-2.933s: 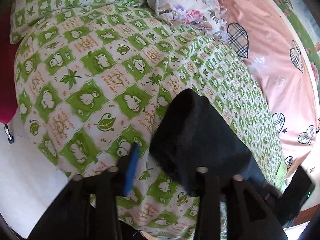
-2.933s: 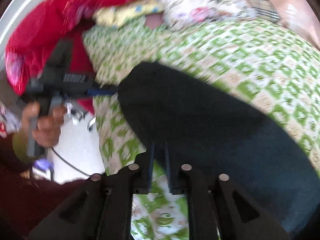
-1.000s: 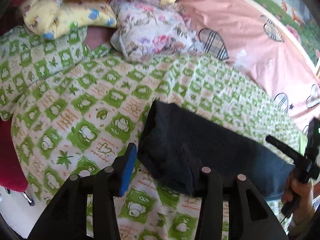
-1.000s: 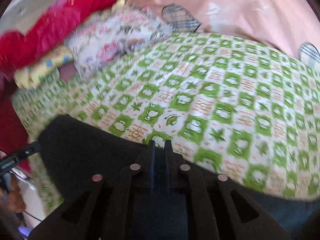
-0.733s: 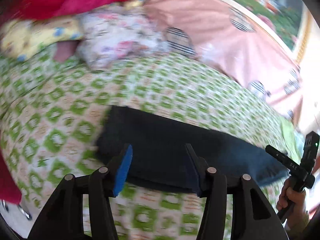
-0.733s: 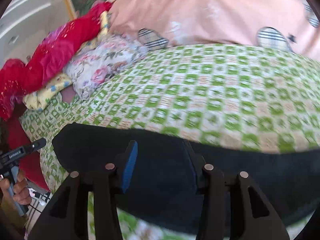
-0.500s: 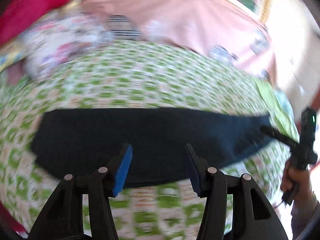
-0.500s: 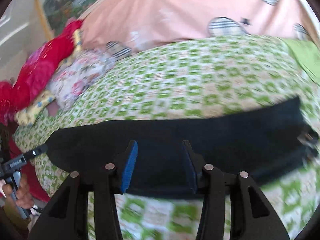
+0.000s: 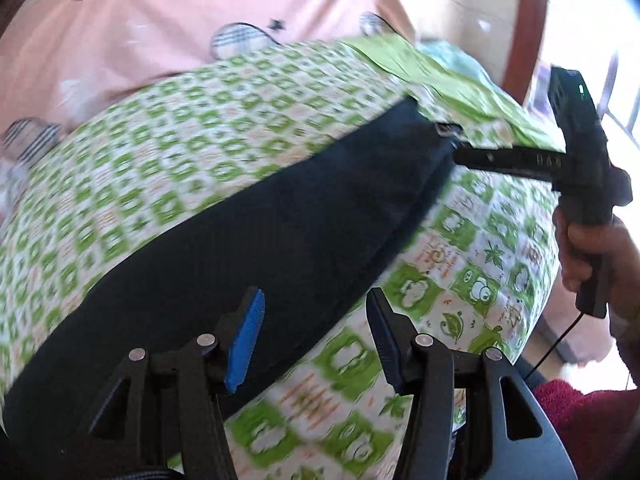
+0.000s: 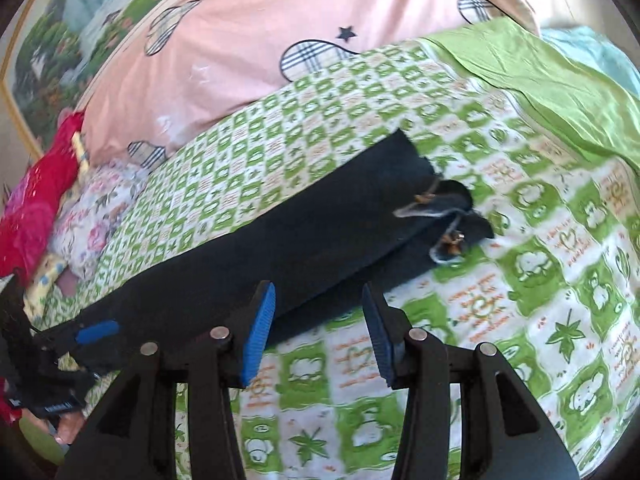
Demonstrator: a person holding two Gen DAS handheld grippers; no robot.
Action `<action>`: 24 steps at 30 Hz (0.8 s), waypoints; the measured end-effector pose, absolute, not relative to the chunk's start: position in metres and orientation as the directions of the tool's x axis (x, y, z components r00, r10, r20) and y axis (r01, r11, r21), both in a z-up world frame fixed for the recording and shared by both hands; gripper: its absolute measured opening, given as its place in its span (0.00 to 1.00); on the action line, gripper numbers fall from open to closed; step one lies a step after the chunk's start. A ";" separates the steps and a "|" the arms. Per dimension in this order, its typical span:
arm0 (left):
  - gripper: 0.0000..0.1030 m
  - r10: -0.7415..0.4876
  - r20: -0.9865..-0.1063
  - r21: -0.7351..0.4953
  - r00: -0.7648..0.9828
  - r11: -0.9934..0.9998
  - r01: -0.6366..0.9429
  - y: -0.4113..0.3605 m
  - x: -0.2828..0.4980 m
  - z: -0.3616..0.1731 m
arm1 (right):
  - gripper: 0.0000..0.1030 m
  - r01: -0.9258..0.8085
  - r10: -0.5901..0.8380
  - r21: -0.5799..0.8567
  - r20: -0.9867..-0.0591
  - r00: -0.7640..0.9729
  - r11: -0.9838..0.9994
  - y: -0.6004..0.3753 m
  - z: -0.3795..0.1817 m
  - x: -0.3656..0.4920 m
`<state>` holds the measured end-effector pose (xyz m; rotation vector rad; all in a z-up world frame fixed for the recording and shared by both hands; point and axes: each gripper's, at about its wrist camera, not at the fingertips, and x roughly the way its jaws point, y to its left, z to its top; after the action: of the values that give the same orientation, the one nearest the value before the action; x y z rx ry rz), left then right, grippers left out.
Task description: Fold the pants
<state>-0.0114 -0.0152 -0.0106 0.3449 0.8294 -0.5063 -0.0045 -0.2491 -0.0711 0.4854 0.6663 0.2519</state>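
Left gripper over long dark pants

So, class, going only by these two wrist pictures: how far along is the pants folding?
Done: the dark pants lie on the green checked bedspread as one long strip, apparently folded lengthwise, leg on leg. In hand: nothing; the left claw and right claw both stand open above the cloth, the right having just opened. Left: folding the strip crosswise, waistband end toward the other end.
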 end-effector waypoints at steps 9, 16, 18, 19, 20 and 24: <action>0.51 -0.293 -0.829 0.110 0.477 0.750 0.652 -0.063 0.023 -0.039 | 0.45 -0.041 0.386 0.560 -0.513 0.767 0.827 -0.263 -0.078 0.015; 0.22 -0.271 -0.866 0.079 0.421 0.756 0.649 -0.065 0.046 -0.062 | 0.45 -0.006 0.379 0.591 -0.510 0.772 0.807 -0.274 -0.086 0.029; 0.11 -0.283 -0.867 0.065 0.410 0.752 0.656 -0.064 0.049 -0.064 | 0.42 0.005 0.373 0.597 -0.507 0.777 0.802 -0.277 -0.089 0.032; 0.08 -0.290 -0.865 0.060 0.409 0.750 0.659 -0.063 0.050 -0.064 | 0.30 0.008 0.369 0.595 -0.509 0.778 0.804 -0.278 -0.090 0.033; 0.06 -0.297 -0.862 0.059 0.411 0.747 0.662 -0.063 0.049 -0.063 | 0.22 0.010 0.368 0.594 -0.512 0.776 0.804 -0.278 -0.091 0.035; 0.04 -0.325 -0.849 0.045 0.415 0.740 0.671 -0.061 0.044 -0.053 | 0.06 0.002 0.372 0.609 -0.487 0.790 0.793 -0.282 -0.088 0.028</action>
<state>0.0439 -0.0614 -0.0527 0.4127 0.9518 -0.6484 0.0282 -0.2824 -0.0876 0.6311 0.6361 0.2140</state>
